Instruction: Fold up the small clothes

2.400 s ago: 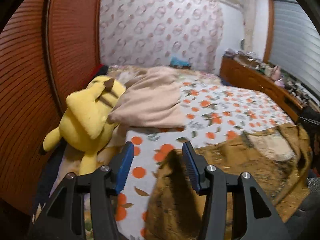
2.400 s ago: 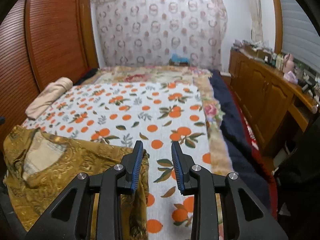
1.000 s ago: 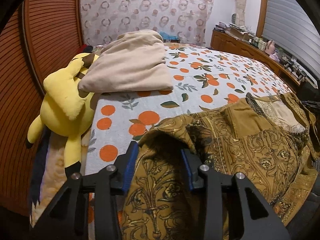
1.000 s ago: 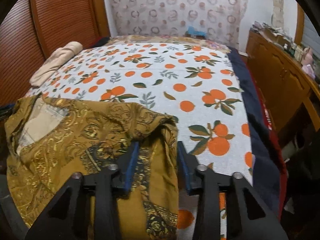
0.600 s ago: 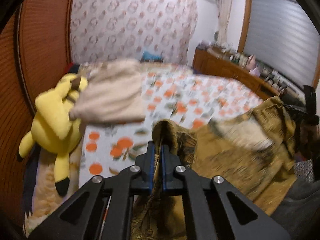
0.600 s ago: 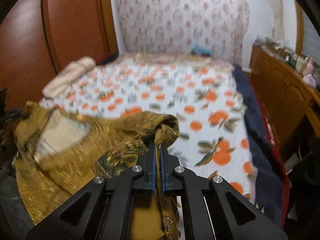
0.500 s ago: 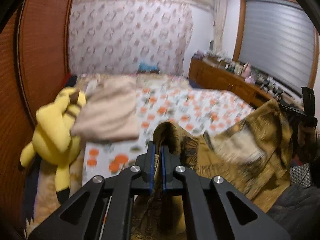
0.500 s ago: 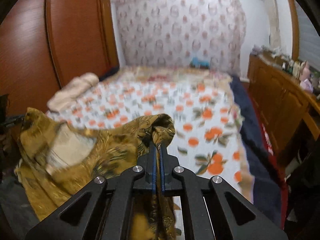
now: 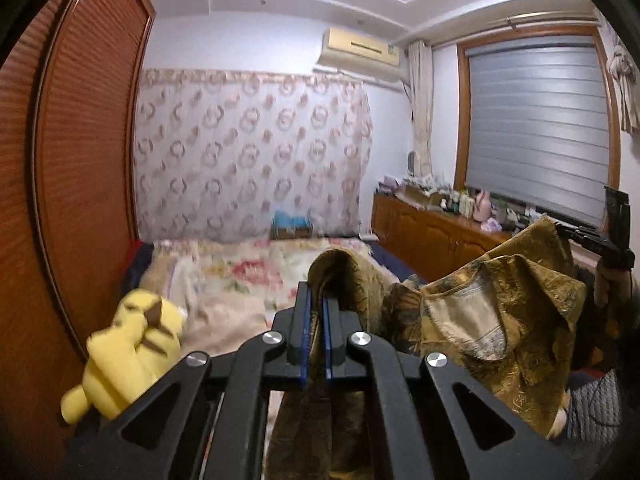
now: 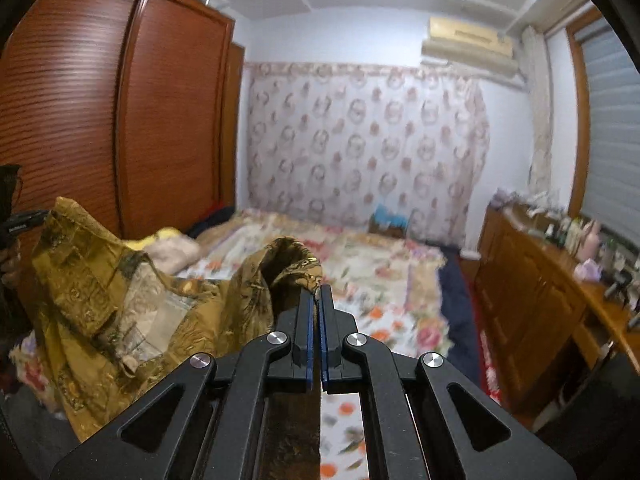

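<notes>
A small gold-brown patterned garment (image 9: 500, 312) hangs in the air between my two grippers, its pale lining facing the cameras. My left gripper (image 9: 316, 300) is shut on one bunched corner of it. My right gripper (image 10: 316, 300) is shut on the other corner, and the garment (image 10: 120, 300) sags away to the left in that view. The right gripper's body also shows in the left wrist view (image 9: 612, 240), holding the far end. Both are raised well above the bed (image 10: 380, 280).
A yellow plush toy (image 9: 124, 352) and a folded beige blanket (image 9: 228, 320) lie at the bed's left side by the wooden wardrobe (image 9: 80, 180). A wooden dresser (image 10: 552, 300) with small items runs along the right. A patterned curtain (image 10: 360, 152) hangs behind the bed.
Both grippers closed on the garment's corners and lifted it off the bed. The views have tilted up, so the ceiling and air conditioner now show.
</notes>
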